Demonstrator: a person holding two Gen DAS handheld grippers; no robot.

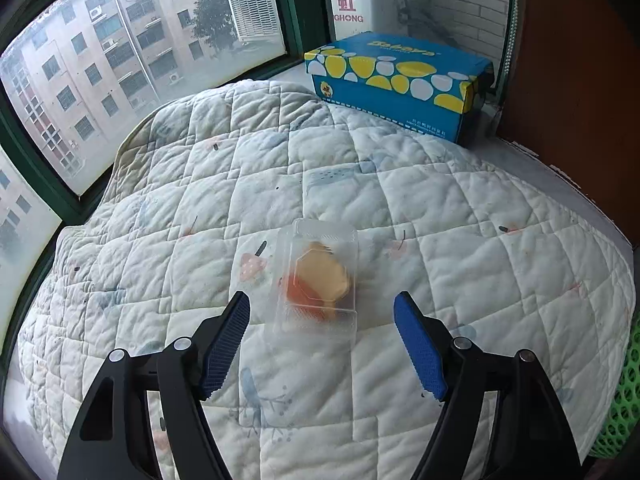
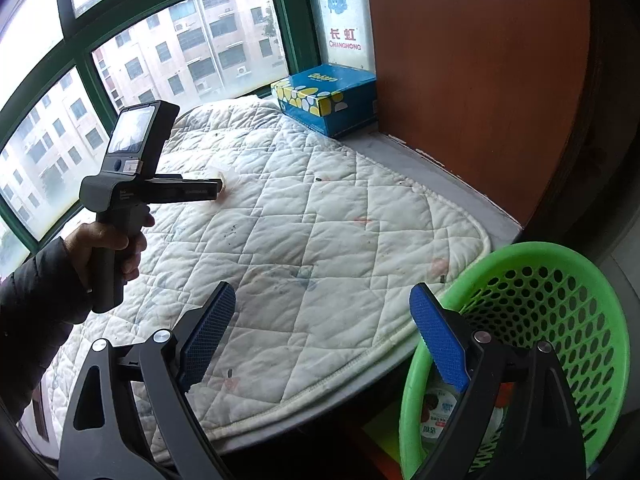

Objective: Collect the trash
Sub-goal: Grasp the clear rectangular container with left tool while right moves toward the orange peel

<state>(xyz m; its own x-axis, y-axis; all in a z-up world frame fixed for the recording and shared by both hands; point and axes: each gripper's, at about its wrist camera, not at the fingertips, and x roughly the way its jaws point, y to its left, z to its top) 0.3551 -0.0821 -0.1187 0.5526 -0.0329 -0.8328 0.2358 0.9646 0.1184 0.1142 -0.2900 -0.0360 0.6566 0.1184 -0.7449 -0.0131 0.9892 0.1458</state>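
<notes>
1. The green basket (image 2: 560,320) beside the quilted mat (image 1: 360,200) already holds some wrappers.
2. The clear plastic package (image 1: 316,280) lies on the mat, not yet gripped, just ahead of the spread left gripper (image 1: 322,308).
3. The right gripper (image 2: 324,300) is also spread and holds nothing.

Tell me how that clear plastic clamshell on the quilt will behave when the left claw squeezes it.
The clear clamshell looks thin-walled, so it will probably flex or crackle under the left claw, whose jaws stand open around it. Nearly empty apart from something orange, it seems light. On the soft quilt it may slide or sink rather than sit firm.
</notes>
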